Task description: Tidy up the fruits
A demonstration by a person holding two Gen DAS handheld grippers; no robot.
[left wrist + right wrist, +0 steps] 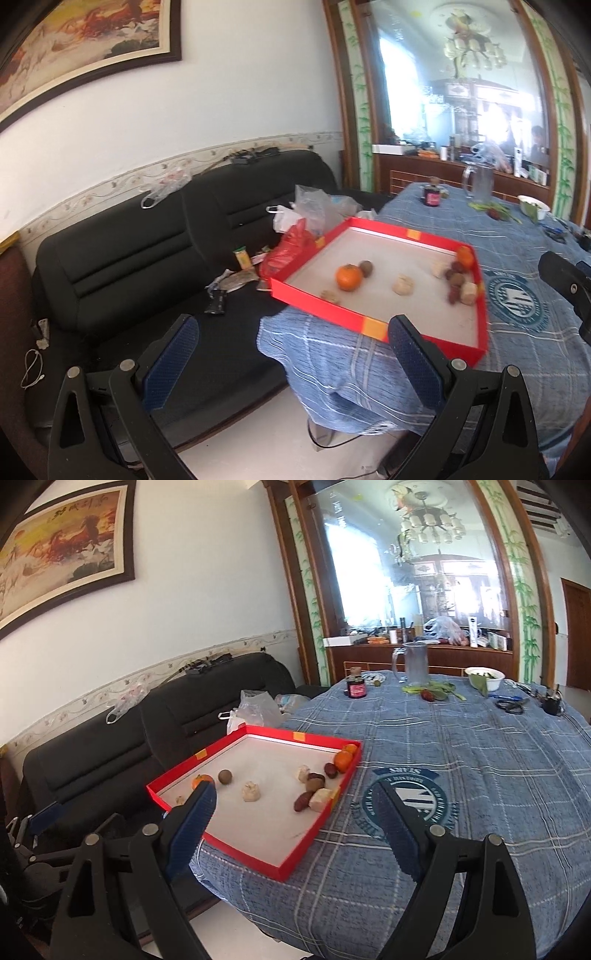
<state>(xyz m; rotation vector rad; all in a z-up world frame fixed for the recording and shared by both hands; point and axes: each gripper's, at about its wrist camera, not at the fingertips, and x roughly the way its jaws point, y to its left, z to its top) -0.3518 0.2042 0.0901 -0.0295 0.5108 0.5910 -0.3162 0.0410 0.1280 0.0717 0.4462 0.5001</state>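
Right wrist: tray (321,834) fruits ahead, between spread jaws.

You are in a room with a white wall (207,590) and a flowery strip (122,181) running along it. A big picture of horses (62,550) hangs up high in a dark frame. Below it sits a black sofa (140,254) with plastic bags and bits of stuff on it. The floor (266,435) is pale. At the back is a wooden cabinet with a big glass pane (413,561) — it shines with daylight and shows a hanging lamp (428,520). Green bamboo is painted down its sides.
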